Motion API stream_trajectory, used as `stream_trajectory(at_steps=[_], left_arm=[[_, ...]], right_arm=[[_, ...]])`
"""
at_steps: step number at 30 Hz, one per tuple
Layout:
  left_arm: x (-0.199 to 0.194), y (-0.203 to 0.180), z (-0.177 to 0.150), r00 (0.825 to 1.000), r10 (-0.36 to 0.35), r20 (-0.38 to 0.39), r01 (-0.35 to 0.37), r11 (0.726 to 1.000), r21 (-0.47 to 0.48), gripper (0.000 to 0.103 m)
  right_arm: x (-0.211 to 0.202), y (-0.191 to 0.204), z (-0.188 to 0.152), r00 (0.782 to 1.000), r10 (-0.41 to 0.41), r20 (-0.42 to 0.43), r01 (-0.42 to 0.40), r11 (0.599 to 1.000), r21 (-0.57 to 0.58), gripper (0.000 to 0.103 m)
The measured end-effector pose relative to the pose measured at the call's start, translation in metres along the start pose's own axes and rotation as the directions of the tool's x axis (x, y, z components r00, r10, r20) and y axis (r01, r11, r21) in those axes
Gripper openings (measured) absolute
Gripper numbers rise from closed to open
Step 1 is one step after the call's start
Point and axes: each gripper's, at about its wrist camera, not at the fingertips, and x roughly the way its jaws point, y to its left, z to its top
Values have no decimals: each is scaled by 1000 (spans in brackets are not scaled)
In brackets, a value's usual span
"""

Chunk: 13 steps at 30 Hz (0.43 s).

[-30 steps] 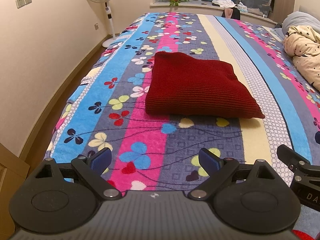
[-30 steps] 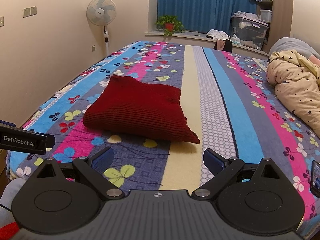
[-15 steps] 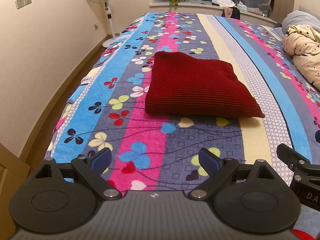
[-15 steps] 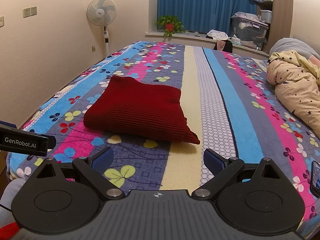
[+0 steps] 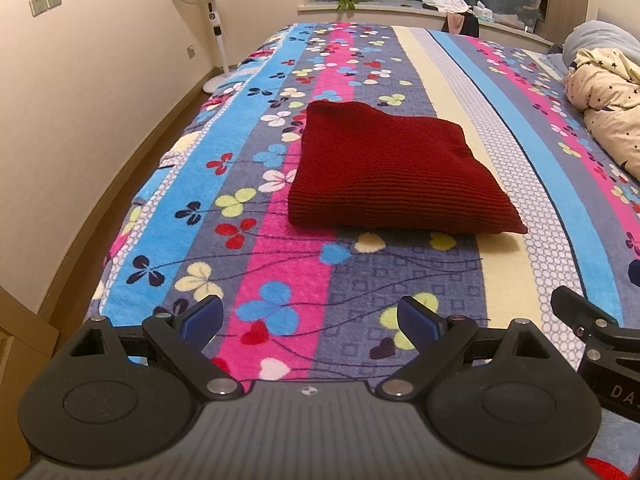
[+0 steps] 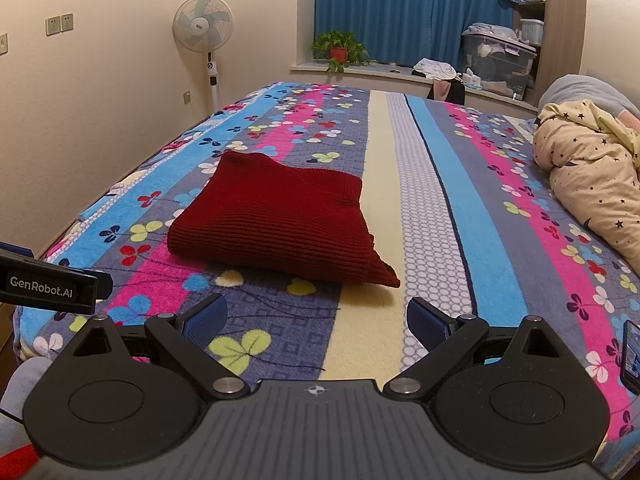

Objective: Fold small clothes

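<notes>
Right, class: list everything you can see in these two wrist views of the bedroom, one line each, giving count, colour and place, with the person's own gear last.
knitted garment: one, dark red, folded, lying on the blanket
blanket: one, striped blue, pink, grey and cream with flowers, covering the bed
quilt: one, cream with dark stars, bunched at the bed's right edge
standing fan: one, white, by the left wall
potted plant: one, green in a red pot, on the window ledge
curtain: blue, behind the ledge
storage box: one, clear, on the ledge
left hand-held gripper: one, black with blue pads, open, above the blanket's near end
right hand-held gripper: one, same colours, open
</notes>
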Motion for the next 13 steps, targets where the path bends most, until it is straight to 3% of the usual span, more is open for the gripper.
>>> stream_trajectory(at_steps=[13], left_arm=[[3, -3, -1, 1000, -2, -11, 2, 1000, 3, 96]], right_arm=[[0, 1, 0, 1000, 7, -2, -7, 1000, 4, 96]])
